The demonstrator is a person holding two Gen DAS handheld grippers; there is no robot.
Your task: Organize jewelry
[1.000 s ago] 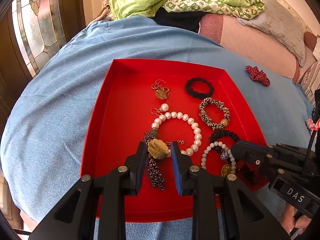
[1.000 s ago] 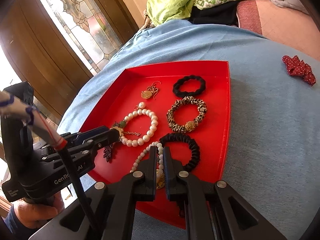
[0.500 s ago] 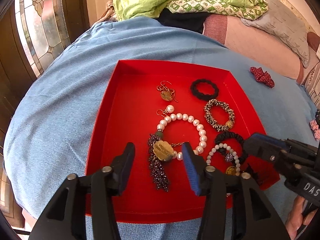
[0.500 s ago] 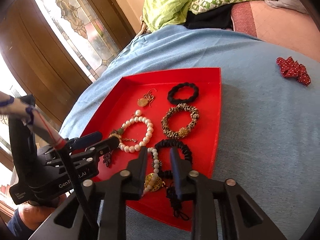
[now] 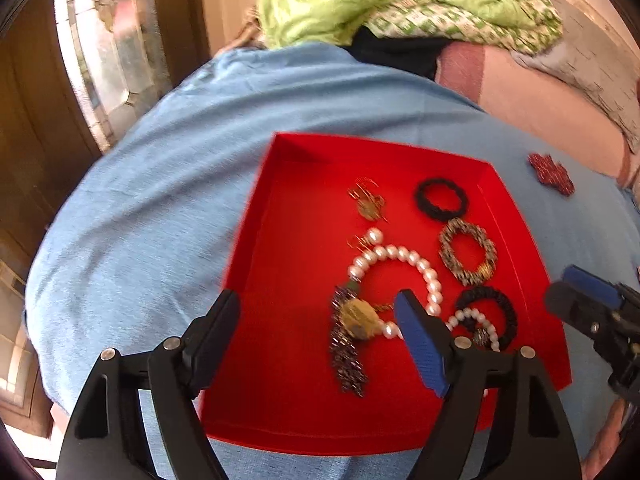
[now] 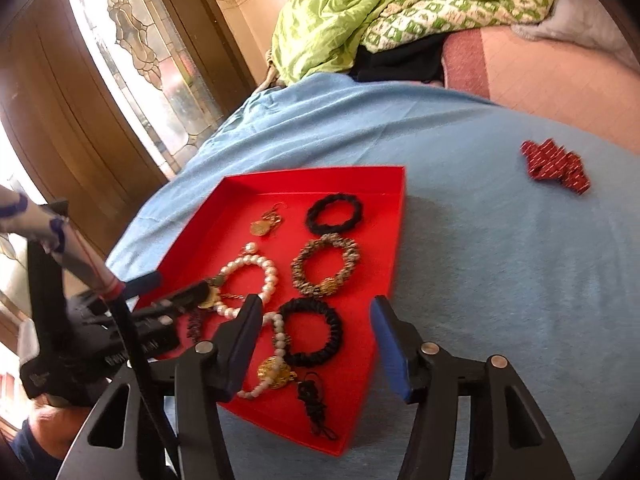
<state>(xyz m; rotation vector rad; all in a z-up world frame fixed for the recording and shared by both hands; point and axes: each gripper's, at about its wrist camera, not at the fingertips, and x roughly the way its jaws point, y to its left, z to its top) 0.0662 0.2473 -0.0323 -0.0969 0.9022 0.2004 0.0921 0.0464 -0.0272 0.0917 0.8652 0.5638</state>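
Left gripper (image 5: 316,320) spread wide, empty, hovering over near-left part of red tray (image 5: 280,264); its blue-padded fingertip (image 5: 416,332) overlaps big pearl bracelet (image 5: 400,264) in left wrist view, contact can't be told. Right gripper (image 6: 316,332) also wide apart, holding nothing, above tray's near-right corner w/ black ruffled scrunchie (image 6: 310,332) seen between fingers. Tray sits on light-blue cloth (image 6: 500,280), all jewelry but one piece inside it. Along right side, far to near: black scrunchie ring (image 6: 334,214), speckled beaded bracelet w/ gold bead (image 6: 324,266), then the ruffled scrunchie. Toward far middle: gold earring pair (image 6: 266,222). Centre: big pearl bracelet w/ single pearl drop at far end, gold-brown pendant (image 5: 358,320) lying against its near-left edge, dark purple bead tassel (image 5: 346,352) trailing toward near edge. Near-right: smaller pearl strand (image 6: 276,340) overlapping ruffled scrunchie, gold filigree charm (image 6: 276,372) on it, black knotted cord (image 6: 314,404) just beside, ending close to tray's near rim. Red dotted bow (image 6: 556,164) outside tray, well apart on cloth to the right. Green quilt (image 6: 380,12) bunched at far end, stained-glass door (image 6: 140,52) at left. Left wrist view blurred.
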